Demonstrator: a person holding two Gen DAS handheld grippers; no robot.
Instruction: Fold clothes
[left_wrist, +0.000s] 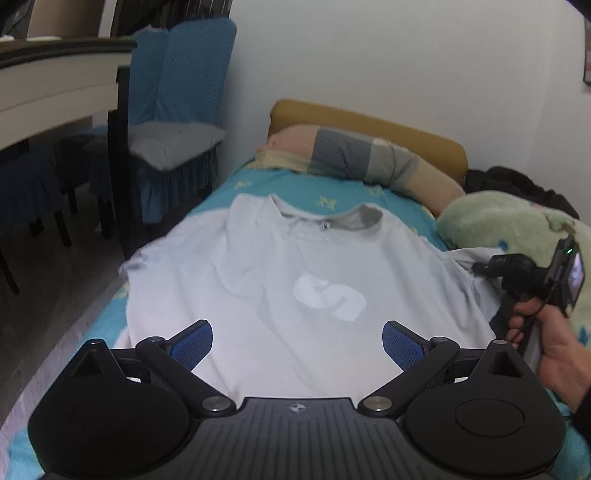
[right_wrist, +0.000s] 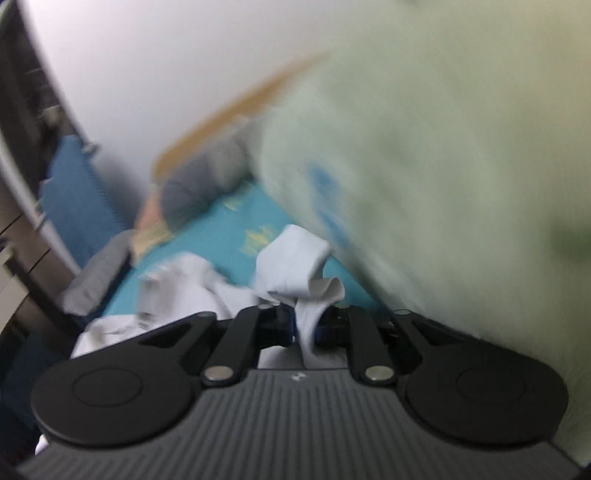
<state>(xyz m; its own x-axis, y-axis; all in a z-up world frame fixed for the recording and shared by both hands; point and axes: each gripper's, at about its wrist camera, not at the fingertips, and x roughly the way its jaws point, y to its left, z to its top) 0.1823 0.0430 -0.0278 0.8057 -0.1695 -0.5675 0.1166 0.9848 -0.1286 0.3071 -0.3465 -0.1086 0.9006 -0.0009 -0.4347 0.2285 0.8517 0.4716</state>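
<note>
A pale grey T-shirt (left_wrist: 295, 295) lies face up on the bed (left_wrist: 351, 197), collar toward the striped pillow (left_wrist: 354, 155) and the wooden headboard (left_wrist: 369, 122), its white logo in the middle of the chest. The left tongs (left_wrist: 297, 341) hover over the shirt's lower part with their blue pads (left_wrist: 192, 345) spread wide apart and nothing between them. The right tongs (right_wrist: 304, 325) are clenched on the shirt's sleeve (right_wrist: 295, 266), a bunch of white cloth pinched between the pads and folding up above them; a hand (left_wrist: 554, 347) grips that tool at the shirt's right edge.

The shirt's left sleeve hangs near the bed's left edge, where the floor drops away toward a blue-covered chair (left_wrist: 177, 110) and a desk (left_wrist: 55, 85). On the right, a fluffy green blanket (left_wrist: 517, 225) is heaped just beside the clenched tongs, crowding that side. The turquoise sheet shows bare between the collar and the pillow. The right wrist view is blurred.
</note>
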